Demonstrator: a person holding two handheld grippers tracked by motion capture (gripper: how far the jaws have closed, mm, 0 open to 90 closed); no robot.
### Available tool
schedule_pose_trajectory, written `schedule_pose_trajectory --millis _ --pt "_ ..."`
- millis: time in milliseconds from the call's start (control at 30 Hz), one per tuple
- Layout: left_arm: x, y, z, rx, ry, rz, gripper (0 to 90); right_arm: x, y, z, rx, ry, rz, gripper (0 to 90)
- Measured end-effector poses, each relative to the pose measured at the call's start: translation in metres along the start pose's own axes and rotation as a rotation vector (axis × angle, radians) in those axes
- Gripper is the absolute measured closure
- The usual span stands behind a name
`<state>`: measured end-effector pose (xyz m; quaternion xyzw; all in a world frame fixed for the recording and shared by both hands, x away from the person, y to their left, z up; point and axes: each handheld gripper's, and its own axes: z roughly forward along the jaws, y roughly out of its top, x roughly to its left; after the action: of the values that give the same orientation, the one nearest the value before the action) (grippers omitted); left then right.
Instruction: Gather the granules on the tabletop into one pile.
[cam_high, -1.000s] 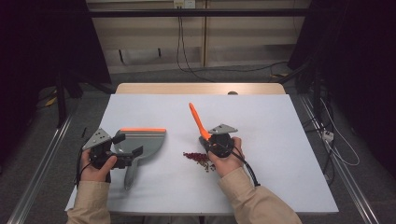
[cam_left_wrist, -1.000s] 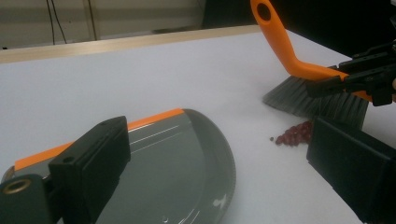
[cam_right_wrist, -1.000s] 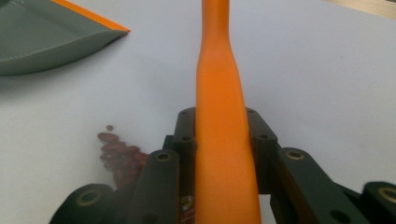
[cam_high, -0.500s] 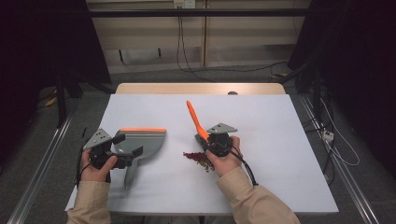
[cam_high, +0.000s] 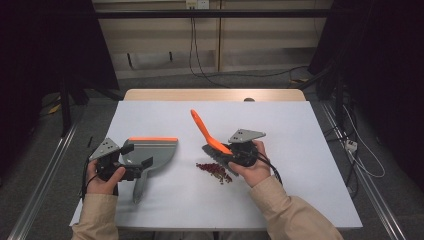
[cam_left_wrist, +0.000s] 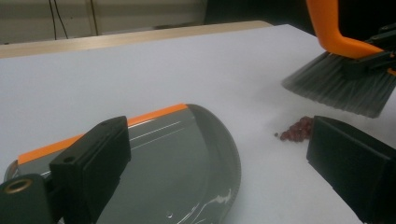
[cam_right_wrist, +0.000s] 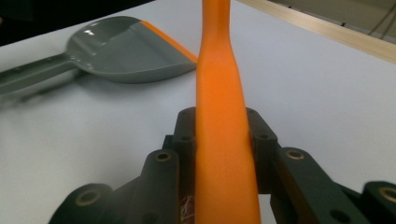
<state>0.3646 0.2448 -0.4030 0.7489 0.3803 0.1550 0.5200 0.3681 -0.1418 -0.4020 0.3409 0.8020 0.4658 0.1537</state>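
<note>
We keep the right claw (cam_high: 231, 152) clenched on the orange brush (cam_high: 209, 135), bristles just above the red beans (cam_high: 214, 171) on the surface (cam_high: 300, 150), while the left claw (cam_high: 134, 159), released, flanks the dustpan (cam_high: 150, 151) lying ready nearby to receive them.

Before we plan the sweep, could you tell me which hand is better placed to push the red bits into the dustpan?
Right: the right gripper already clamps the brush just above the red bits, with the dustpan opposite.
</note>
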Motion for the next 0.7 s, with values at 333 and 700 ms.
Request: schedule_pose_trajectory --millis 333,700 --pt "-0.0003 -0.0004 0.0011 0.005 -0.004 0.000 6.2 -0.0053 -0.0021 -0.0060 -0.009 0.179 -0.043 71.2" --pt "0.0001 -0.0013 0.0022 0.012 -0.005 -0.002 6.2 -0.0057 -0.0031 -0.0036 0.014 0.245 -0.070 71.2"
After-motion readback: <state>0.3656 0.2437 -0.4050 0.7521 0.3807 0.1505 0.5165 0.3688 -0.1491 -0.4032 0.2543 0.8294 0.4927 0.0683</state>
